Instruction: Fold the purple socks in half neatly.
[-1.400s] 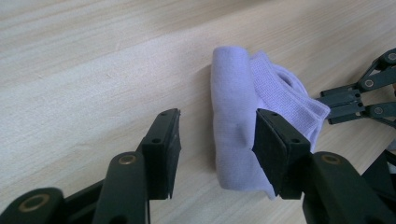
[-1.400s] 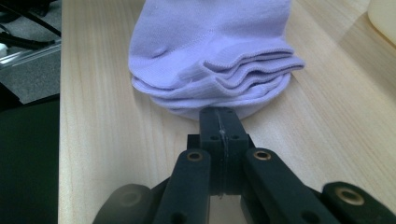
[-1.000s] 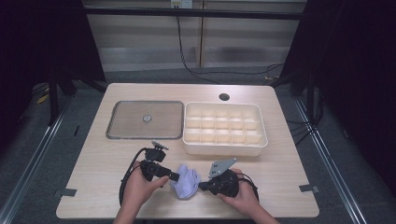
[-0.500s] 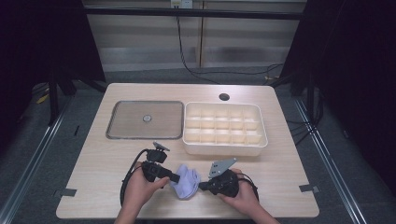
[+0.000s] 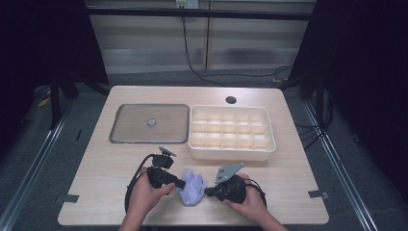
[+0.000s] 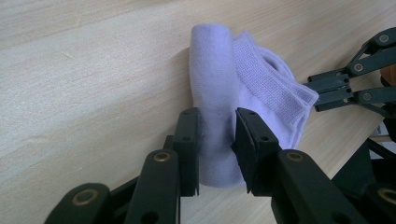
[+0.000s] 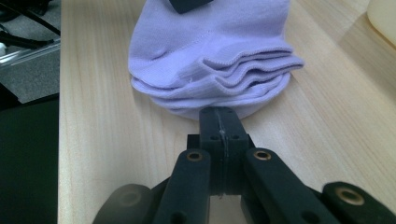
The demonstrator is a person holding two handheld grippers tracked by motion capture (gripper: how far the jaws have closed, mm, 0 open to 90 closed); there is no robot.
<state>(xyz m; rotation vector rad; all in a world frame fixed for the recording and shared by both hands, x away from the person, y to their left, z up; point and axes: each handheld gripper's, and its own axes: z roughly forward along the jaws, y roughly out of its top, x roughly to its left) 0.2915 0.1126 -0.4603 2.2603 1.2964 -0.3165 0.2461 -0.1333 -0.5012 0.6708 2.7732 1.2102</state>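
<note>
A lavender sock (image 5: 192, 188), folded over into layers, lies near the table's front edge between my two grippers. My left gripper (image 5: 182, 184) comes in from the left and is shut on the sock's rolled part (image 6: 212, 93), one jaw on each side of the roll (image 6: 217, 135). My right gripper (image 5: 208, 191) comes in from the right with its jaws pressed together at the sock's layered cuff edge (image 7: 210, 51), pinching its lowest rim (image 7: 220, 114). In the left gripper view the right gripper (image 6: 327, 91) meets the cuff's drawn-out corner.
A white compartment tray (image 5: 231, 150) stands just behind the grippers, right of centre. A grey framed flat panel (image 5: 149, 122) lies at the back left. A cable hole (image 5: 231, 100) sits near the far edge. Both grippers' cables loop beside the hands.
</note>
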